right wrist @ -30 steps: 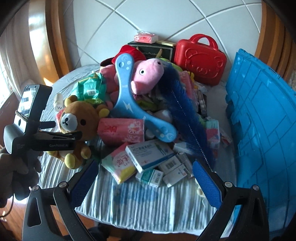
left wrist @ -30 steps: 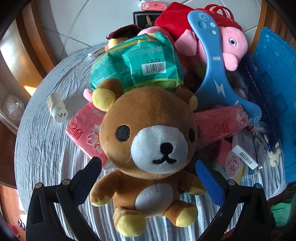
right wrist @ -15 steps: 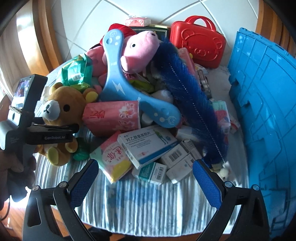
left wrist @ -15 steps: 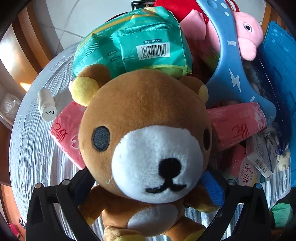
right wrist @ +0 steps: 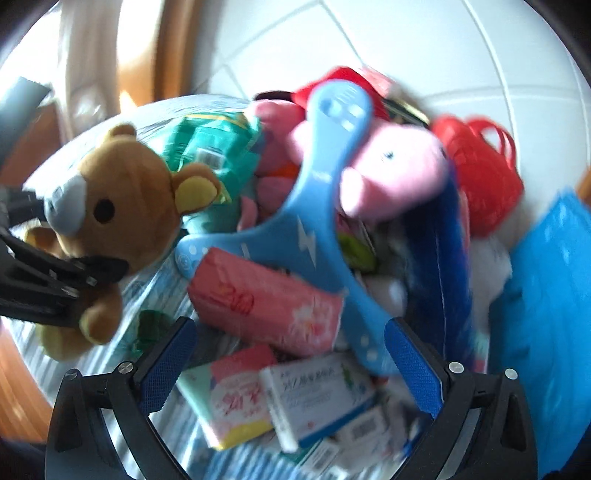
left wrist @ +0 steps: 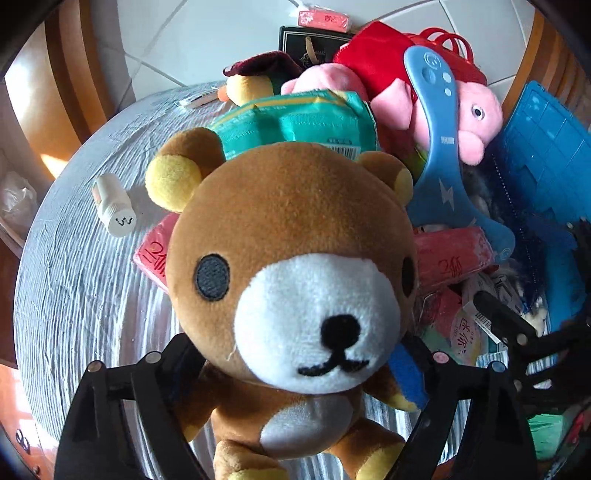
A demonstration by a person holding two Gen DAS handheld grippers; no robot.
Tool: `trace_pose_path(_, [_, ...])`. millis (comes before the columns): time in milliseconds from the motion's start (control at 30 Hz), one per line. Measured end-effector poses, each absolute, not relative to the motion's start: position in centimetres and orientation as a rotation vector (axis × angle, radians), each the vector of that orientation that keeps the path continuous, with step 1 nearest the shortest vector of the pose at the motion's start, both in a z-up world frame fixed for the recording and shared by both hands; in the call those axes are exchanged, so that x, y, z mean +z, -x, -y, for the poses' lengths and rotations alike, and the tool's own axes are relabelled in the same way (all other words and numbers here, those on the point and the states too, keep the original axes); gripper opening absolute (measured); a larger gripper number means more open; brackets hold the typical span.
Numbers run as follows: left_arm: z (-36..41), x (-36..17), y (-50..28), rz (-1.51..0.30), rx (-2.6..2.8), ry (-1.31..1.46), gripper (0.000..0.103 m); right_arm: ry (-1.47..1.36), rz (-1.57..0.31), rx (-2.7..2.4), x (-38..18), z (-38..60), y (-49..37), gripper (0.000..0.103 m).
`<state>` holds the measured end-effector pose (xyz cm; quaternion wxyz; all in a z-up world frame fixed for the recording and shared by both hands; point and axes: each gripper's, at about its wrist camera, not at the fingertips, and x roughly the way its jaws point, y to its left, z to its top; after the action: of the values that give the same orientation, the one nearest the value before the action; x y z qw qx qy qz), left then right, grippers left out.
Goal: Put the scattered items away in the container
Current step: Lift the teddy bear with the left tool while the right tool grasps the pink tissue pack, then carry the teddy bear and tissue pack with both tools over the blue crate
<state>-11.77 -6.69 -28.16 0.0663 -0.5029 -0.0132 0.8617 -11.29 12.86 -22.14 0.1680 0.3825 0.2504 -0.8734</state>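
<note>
While the left tool (left wrist: 295, 369) closes around the teddy bear (left wrist: 291, 266), the right tool (right wrist: 288, 354) gapes.

A round tabletop (left wrist: 74, 295) carries everything, covered by a crinkled cloth (left wrist: 62, 266) of fine grey and white stripes that hangs over its edge; the right wrist view shows the same stripes, blurred, at the near rim (right wrist: 107, 354). Beyond it lies a floor (left wrist: 207, 33) of large white tiles with thin grey joints, also seen behind the table in the right wrist view (right wrist: 480, 55). Curved bands of varnished wood (left wrist: 74, 74) stand to the left, a bright patch of sunlight (left wrist: 53, 162) on them, and another wooden band (left wrist: 532, 66) rises at the right. A crumpled clear plastic bag (left wrist: 14, 199) sits at the far left edge.
</note>
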Motion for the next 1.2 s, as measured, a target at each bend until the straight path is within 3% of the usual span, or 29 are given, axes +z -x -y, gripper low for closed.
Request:
trace_pose_path(267, [9.0, -27.2, 10.5, 0.083, 2.632, 1.524, 0.087, -1.035, -1.064, -2.119, -26.7, -8.9, 14.0, 0.103])
trace_pose_path(433, [10.5, -27.4, 10.6, 0.091, 2.621, 1.55, 0.087, -1.087, -1.171, -1.964, -29.4, -7.8, 14.9, 0.092])
trace_pose_path(500, [10.8, -27.5, 10.7, 0.096, 2.618, 1.556, 0.087, -1.082, -1.186, -1.945, -29.7, -7.4, 15.1, 0.091])
trace_pose_path(833, [11.5, -27.0, 11.6, 0.102, 2.631, 1.538, 0.087, -1.085, -1.215, -1.852, -28.8, -6.5, 15.5, 0.059])
trace_pose_path(1200, [12.3, -25.1, 12.0, 0.107, 2.663, 1.493, 0.087, -0.975, -1.156, -1.961, -23.4, -4.1, 14.3, 0.056])
